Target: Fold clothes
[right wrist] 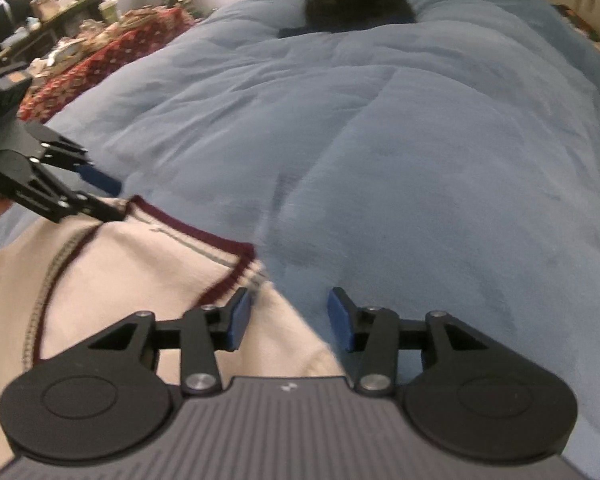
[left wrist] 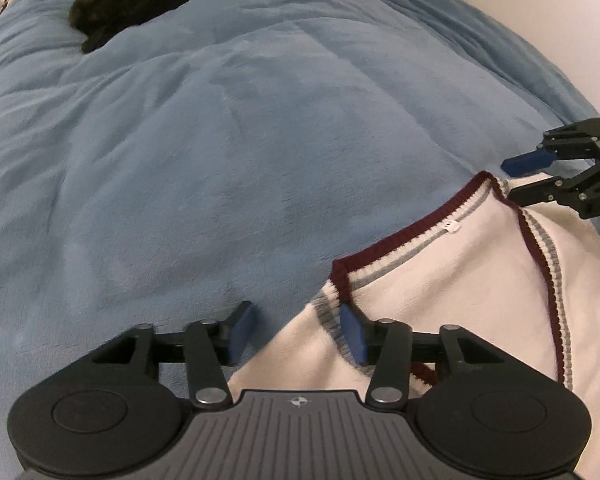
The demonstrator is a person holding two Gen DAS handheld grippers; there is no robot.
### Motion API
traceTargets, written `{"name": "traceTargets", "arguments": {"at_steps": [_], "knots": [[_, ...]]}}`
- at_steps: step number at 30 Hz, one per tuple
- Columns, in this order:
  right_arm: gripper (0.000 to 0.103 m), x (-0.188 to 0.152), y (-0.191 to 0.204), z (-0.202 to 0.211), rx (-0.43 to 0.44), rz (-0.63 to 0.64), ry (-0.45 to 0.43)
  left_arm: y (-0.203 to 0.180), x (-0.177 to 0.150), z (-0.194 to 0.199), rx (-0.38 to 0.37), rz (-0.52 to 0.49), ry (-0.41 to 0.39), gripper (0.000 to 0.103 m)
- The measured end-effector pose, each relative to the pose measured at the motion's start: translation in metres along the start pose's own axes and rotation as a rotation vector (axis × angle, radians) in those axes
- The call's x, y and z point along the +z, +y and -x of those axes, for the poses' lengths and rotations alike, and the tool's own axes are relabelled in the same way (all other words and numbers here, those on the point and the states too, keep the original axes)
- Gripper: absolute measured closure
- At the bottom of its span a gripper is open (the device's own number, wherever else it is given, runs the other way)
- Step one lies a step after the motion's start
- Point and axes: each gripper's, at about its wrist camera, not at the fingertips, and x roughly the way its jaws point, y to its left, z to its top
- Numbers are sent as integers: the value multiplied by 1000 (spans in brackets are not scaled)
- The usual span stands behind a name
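Note:
A cream sweater [left wrist: 460,280] with a maroon-and-grey striped V collar lies flat on the blue blanket [left wrist: 220,160]. My left gripper [left wrist: 298,332] stands open over the sweater's left shoulder corner. Its right pad [left wrist: 354,334] rests by the collar end and its left pad is over the blanket. In the right wrist view the sweater [right wrist: 140,280] fills the lower left. My right gripper [right wrist: 290,320] is open astride the other shoulder edge, with its left pad [right wrist: 240,320] over the sweater. Each gripper shows in the other's view, the right gripper [left wrist: 520,178] and the left gripper [right wrist: 112,196], both with jaws apart at the collar ends.
A black garment [left wrist: 132,0] lies far up the blanket, also seen as a dark heap [right wrist: 356,4] in the right wrist view. A table under a red patterned cloth [right wrist: 100,60] with clutter stands beyond the bed's left side. Wide bare blanket [right wrist: 420,160] stretches ahead.

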Motion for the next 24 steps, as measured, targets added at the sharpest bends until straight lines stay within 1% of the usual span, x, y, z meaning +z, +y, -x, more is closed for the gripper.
{"name": "traceTargets", "arguments": {"at_steps": [1,2,3,5,7,8,9,10,11,13,14,15,17,18,19,20,22,24], "knots": [[83,1,5,-2,14,12,9,-1,0,0,-17,1,0,86],[94,1,9,-3,22,26,16,-3,-1,0,-15,2,-3,89],[97,2,14,-3,14,43,15,-8,-2,2,17,-11,-20,94],[98,2,21,0,-37,56,-11,-14,-4,10,75,-12,-72,96],[98,4,23,10,-73,28,-61,-17,-4,24,121,10,-153,97],[98,5,24,14,-91,18,-85,-17,-4,31,126,24,-188,97],[98,5,26,16,-110,21,-102,-18,-4,36,139,29,-217,97],[98,4,27,17,-127,25,-113,-20,-5,35,153,11,-233,97],[98,3,27,13,-136,29,-106,-21,-5,29,168,-5,-220,97],[97,-3,26,-3,-141,25,-78,-20,-10,6,195,-19,-164,96],[96,-5,25,-11,-144,23,-63,-20,-12,-5,206,-24,-134,95],[95,-7,22,-17,-139,5,-57,-21,-14,-13,216,-25,-125,92],[90,-9,6,-14,-88,-118,-88,-19,-9,-15,228,-9,-130,89],[88,-9,-2,-12,-68,-175,-106,-16,-6,-12,216,22,-136,87],[80,-9,-9,-6,-65,-224,-128,-11,-2,-9,197,69,-149,85],[75,-8,-16,0,-65,-266,-151,-3,0,-3,189,117,-164,81],[75,-5,-30,16,-80,-332,-199,12,7,6,204,207,-190,80],[75,-3,-40,31,-85,-385,-228,25,11,18,198,284,-215,80]]}}
